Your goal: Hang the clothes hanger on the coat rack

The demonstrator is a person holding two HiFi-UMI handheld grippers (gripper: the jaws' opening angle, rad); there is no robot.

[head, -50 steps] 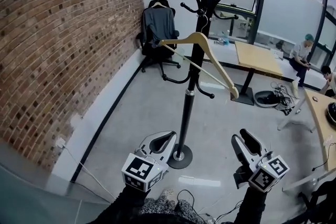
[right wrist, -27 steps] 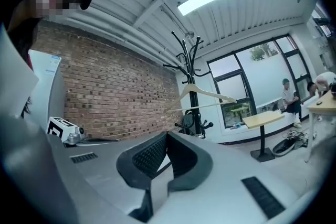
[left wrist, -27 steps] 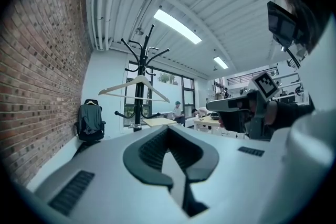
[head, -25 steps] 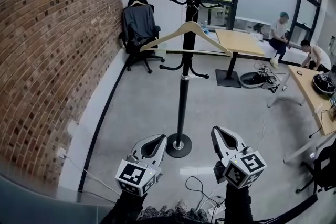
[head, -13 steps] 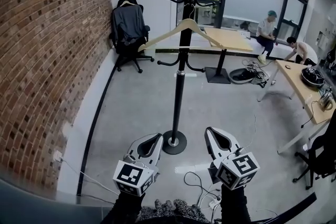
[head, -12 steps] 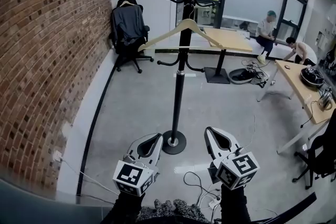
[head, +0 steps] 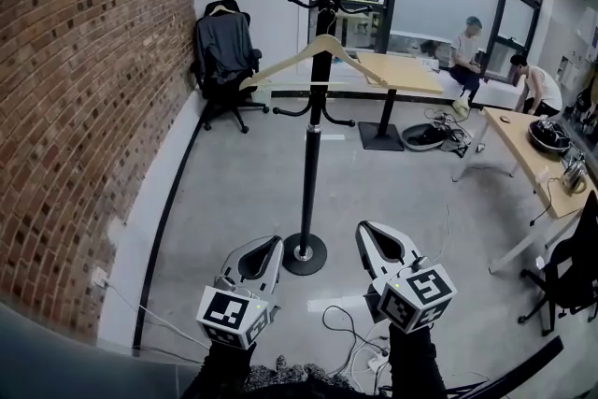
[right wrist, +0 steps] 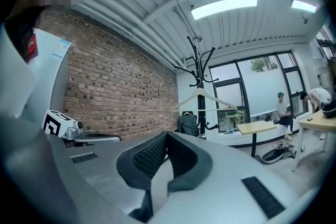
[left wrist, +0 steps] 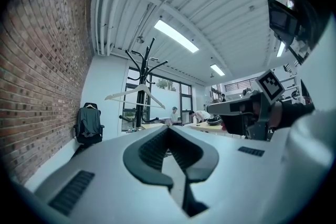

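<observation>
Wooden clothes hanger [head: 280, 64] hung on black coat rack [head: 308, 163] at 12 o'clock, left claw [head: 270, 244] and right claw [head: 367, 230] closed, empty, at 6 o'clock.

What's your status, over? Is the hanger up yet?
Left gripper and right gripper: jaws shut, empty. Hanger hanging on coat rack. Loose cables on floor near feet.

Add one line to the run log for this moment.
hanger: hung on rack | left gripper: shut, empty | right gripper: shut, empty | task: looks done
</observation>
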